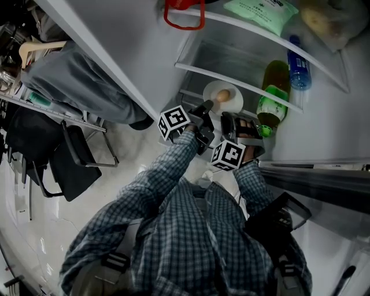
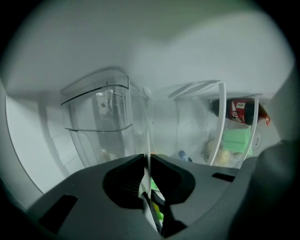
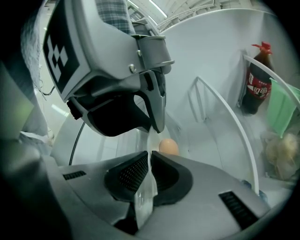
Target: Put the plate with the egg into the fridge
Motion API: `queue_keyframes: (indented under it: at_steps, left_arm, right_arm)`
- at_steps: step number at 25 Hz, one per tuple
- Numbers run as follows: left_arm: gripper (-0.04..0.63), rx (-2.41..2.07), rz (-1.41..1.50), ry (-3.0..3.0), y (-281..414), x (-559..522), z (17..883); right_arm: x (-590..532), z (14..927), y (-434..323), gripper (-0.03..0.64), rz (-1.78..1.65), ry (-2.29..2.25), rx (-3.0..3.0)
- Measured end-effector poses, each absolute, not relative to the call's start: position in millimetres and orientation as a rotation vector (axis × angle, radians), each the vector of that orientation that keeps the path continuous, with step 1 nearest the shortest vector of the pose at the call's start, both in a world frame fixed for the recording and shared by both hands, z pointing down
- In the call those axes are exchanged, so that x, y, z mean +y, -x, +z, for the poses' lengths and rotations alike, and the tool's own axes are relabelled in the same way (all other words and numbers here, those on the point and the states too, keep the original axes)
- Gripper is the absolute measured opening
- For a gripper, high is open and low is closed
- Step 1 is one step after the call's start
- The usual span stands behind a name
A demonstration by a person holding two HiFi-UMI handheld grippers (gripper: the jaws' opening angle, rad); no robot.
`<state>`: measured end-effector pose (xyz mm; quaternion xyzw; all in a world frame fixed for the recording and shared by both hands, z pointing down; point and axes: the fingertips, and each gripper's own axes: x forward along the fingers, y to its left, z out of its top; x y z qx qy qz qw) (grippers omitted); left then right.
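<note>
A white plate (image 1: 233,105) with a brown egg (image 1: 222,95) on it is held at the mouth of the open fridge, just below a glass shelf (image 1: 243,84). Both grippers grip its near rim. My left gripper (image 1: 207,107) is shut on the rim's left part, and the plate (image 2: 149,140) shows edge-on between its jaws. My right gripper (image 1: 228,119) is shut on the rim beside it. In the right gripper view the plate (image 3: 146,197) runs through the jaws, the egg (image 3: 168,146) lies just beyond, and the left gripper (image 3: 152,123) hangs over it.
A green bottle (image 1: 272,107) and a blue-capped bottle (image 1: 299,63) stand on shelves to the right of the plate. A cola bottle (image 3: 257,86) and a green packet (image 1: 260,10) sit higher up. The fridge door (image 1: 115,46) is at the left, a black chair (image 1: 75,162) behind.
</note>
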<state>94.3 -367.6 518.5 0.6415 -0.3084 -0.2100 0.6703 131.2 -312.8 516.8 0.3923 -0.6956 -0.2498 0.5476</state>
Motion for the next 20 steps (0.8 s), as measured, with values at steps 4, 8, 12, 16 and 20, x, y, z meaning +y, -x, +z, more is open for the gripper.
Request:
queue_keyframes:
  at_steps: [4,8,12,16,20]
  left_arm:
    - [0.021,-0.694,-0.464,-1.458,-95,-367,517]
    - [0.021,-0.697,-0.458,-1.462,-95,-367,516]
    - [0.021,-0.697,-0.441,-1.483,-96,-367,515]
    - [0.021,-0.672,-0.420,-1.523,-99,-364,510]
    - [0.044,-0.627,-0.393,-1.550,-107,-357,507]
  right_arm:
    - [-314,517,-133,0.029,-0.576,-0.934,-1.637]
    - [-316,517,-133,0.029,-0.564,-0.941,-1.630]
    - [-317,519,-134,0.029,-0.554,-0.946,-1.627]
    - [-320,516,-134,0.029,-0.545,-0.958,-1.628]
    - [-328,511,-134,0.028,-0.537,-0.982,-1.643]
